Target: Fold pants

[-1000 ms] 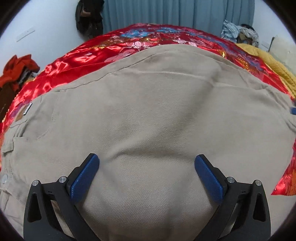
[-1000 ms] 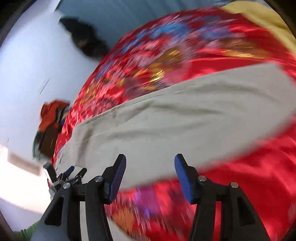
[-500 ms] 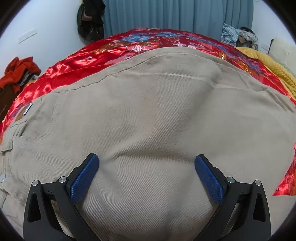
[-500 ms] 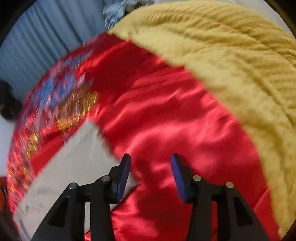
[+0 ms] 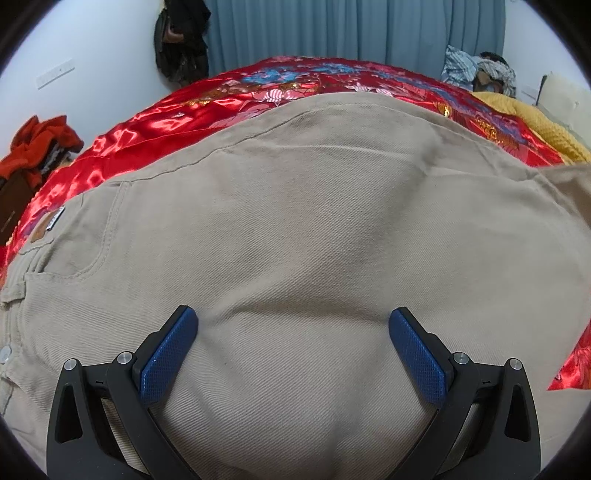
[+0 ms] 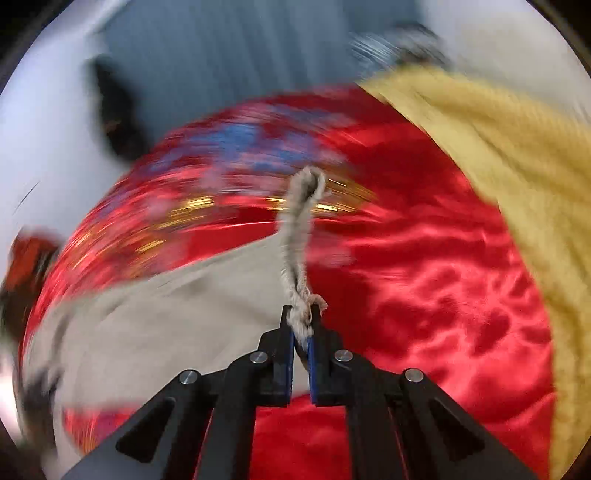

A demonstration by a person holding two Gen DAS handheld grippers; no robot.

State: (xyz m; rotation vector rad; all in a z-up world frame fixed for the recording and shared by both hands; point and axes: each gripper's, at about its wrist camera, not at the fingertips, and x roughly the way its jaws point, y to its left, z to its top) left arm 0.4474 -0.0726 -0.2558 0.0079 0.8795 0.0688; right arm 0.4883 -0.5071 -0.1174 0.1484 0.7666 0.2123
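Right gripper [image 6: 302, 334] has just clamped the hem [image 6: 301, 236] of the pants [image 5: 314, 240] spread on the bed [image 6: 424, 288]. Left gripper [image 5: 293, 349] hovers open over them. Carry the hem toward the waistband [image 5: 14, 291] (low, steady), edges aligned.

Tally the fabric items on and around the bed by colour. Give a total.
Beige: 1, the pants
Red: 1, the satin bedspread
Yellow: 1, the knit blanket
Orange-red: 1, the clothes heap by the wall
Blue-grey: 1, the curtain
Dark: 1, the hanging garment
Striped: 1, the bundle at the far corner
Total: 7
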